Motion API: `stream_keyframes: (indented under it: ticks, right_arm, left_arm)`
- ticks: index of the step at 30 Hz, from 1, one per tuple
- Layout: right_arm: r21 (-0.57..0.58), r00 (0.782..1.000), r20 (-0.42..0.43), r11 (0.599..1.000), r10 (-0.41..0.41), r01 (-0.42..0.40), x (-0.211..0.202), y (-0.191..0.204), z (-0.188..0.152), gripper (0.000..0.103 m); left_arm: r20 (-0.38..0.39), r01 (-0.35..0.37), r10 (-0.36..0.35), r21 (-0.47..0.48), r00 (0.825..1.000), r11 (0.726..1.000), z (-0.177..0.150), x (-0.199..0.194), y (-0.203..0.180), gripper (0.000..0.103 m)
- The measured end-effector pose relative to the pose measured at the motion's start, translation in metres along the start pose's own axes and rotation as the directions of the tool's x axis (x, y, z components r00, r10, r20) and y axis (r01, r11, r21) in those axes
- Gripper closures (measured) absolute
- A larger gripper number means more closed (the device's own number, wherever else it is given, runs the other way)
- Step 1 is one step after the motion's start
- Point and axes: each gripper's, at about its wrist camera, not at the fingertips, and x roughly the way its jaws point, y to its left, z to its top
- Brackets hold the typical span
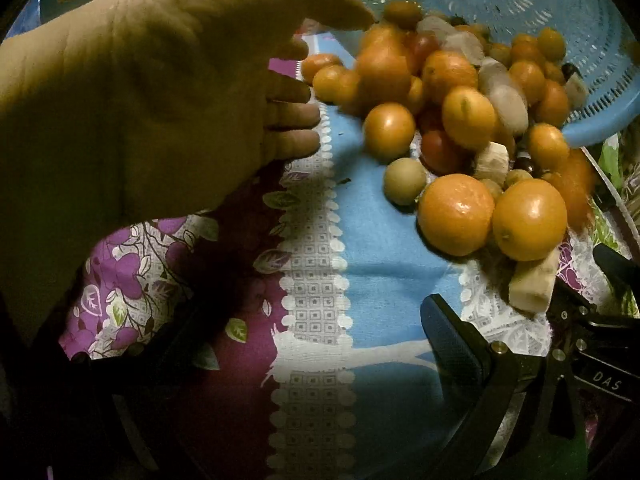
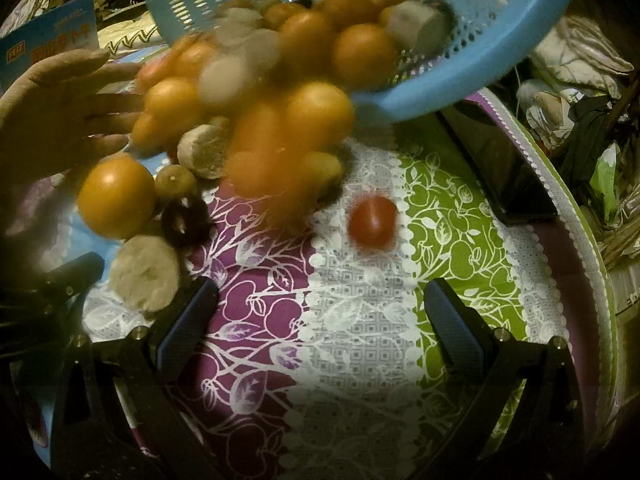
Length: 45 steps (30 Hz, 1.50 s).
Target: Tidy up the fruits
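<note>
A tilted blue plastic basket spills fruit onto the patterned cloth: several oranges, small red tomatoes, banana pieces and dark fruits. Much of the fruit is motion-blurred in the right wrist view. A bare hand is held at the left of the pile. My left gripper shows one blue-padded finger; the other is in shadow under the hand. My right gripper is open and empty, below the pile.
A dark phone lies on the cloth at the right near its green rim. A blue printed box stands at the far left. Crumpled bags and clutter lie beyond the right edge.
</note>
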Motion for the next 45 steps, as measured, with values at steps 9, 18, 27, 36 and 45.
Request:
stream_keyframes:
  ticks: [9, 18, 27, 36, 45]
  right_arm:
    - [-0.001, 1.000, -0.002, 1.000, -0.002, 0.002, -0.001, 0.000, 0.000, 0.000]
    - [0.000, 1.000, -0.001, 1.000, 0.000, 0.000, -0.001, -0.001, 0.001, 0.000]
    - [0.000, 1.000, 0.001, 1.000, 0.000, 0.000, -0.001, 0.000, 0.001, 0.000]
    - [0.000, 1.000, 0.002, 1.000, 0.001, -0.001, 0.000, 0.000, 0.000, 0.000]
    - [0.000, 1.000, 0.002, 1.000, 0.001, -0.001, 0.000, 0.000, 0.001, 0.000]
  left_arm:
    - [0.001, 0.003, -0.003, -0.003, 1.000, 1.000, 0.002, -0.006, 0.006, 0.000]
    - [-0.001, 0.005, -0.005, -0.004, 1.000, 1.000, 0.005, -0.006, 0.011, 0.000]
    - [-0.002, 0.004, -0.004, -0.004, 1.000, 1.000, 0.007, -0.008, 0.010, 0.000]
    - [-0.003, 0.004, -0.004, -0.005, 1.000, 1.000, 0.007, -0.007, 0.011, 0.000]
    - [-0.002, 0.004, -0.004, -0.005, 1.000, 1.000, 0.007, -0.007, 0.012, 0.000]
